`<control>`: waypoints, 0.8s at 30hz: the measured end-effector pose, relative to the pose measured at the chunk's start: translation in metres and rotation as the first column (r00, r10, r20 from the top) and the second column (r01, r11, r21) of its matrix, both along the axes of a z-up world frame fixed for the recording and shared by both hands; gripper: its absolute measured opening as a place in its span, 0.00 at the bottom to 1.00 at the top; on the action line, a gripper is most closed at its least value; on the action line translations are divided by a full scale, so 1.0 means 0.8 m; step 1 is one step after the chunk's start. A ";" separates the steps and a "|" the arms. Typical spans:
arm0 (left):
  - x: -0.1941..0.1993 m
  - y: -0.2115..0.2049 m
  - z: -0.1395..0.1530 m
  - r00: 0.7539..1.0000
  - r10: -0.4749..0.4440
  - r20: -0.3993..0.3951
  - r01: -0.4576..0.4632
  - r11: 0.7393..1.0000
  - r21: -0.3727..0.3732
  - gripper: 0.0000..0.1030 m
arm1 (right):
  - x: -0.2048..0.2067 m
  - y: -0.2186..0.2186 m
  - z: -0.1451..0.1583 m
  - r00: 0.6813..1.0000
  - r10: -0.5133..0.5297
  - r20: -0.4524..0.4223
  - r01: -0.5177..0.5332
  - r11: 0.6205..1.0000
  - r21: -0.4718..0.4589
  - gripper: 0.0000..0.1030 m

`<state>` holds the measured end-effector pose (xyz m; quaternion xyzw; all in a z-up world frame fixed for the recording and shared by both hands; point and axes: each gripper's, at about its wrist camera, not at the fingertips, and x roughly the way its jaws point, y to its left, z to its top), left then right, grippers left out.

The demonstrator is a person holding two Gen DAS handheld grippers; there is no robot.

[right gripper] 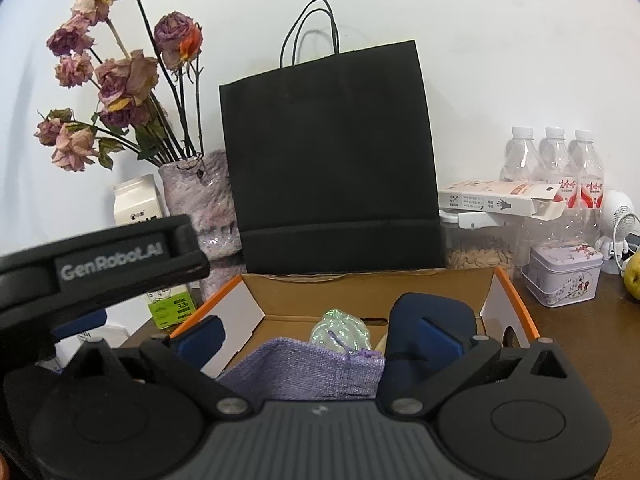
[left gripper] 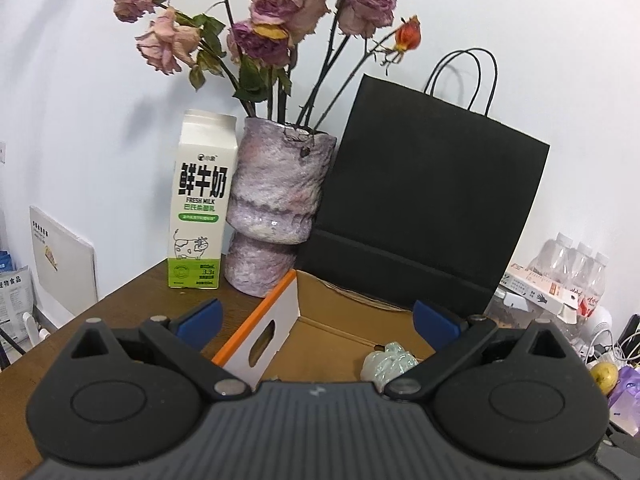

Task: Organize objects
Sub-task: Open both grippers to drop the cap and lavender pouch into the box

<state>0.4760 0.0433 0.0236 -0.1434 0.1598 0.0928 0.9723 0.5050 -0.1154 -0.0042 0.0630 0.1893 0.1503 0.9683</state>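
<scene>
Left to right, contents as seen:
Milk carton (left gripper: 199, 200): upright on table, far left
Vase (left gripper: 276, 204): touching carton's right side
Left gripper (left gripper: 316, 322): level over box's left wall, jaws spread, empty
Cardboard box (right gripper: 508, 300): open, before black bag (right gripper: 332, 160)
Right gripper (right gripper: 304, 344): jaws spread around lilac pouch (right gripper: 308, 368), contact unclear, above box
Pale ornament (left gripper: 388, 364): inside box

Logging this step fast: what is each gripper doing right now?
Left gripper: jaws open, holding nothing.
Right gripper: jaws wide; purple pouch lies between them, grip cannot be told.
</scene>
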 end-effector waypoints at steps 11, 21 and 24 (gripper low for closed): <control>-0.034 0.010 0.001 1.000 0.005 0.012 -0.005 1.000 -0.004 1.00 | -0.028 -0.003 0.004 1.000 0.022 0.012 -0.022 0.999 -0.024 1.00; -0.076 0.012 0.005 0.999 0.000 0.039 0.001 1.000 -0.010 1.00 | -0.066 -0.009 0.008 0.999 0.036 0.033 -0.034 0.998 -0.060 1.00; -0.090 0.011 0.008 0.999 -0.004 0.049 0.004 1.000 -0.009 1.00 | -0.080 -0.011 0.010 0.998 0.040 0.043 -0.037 0.997 -0.069 1.00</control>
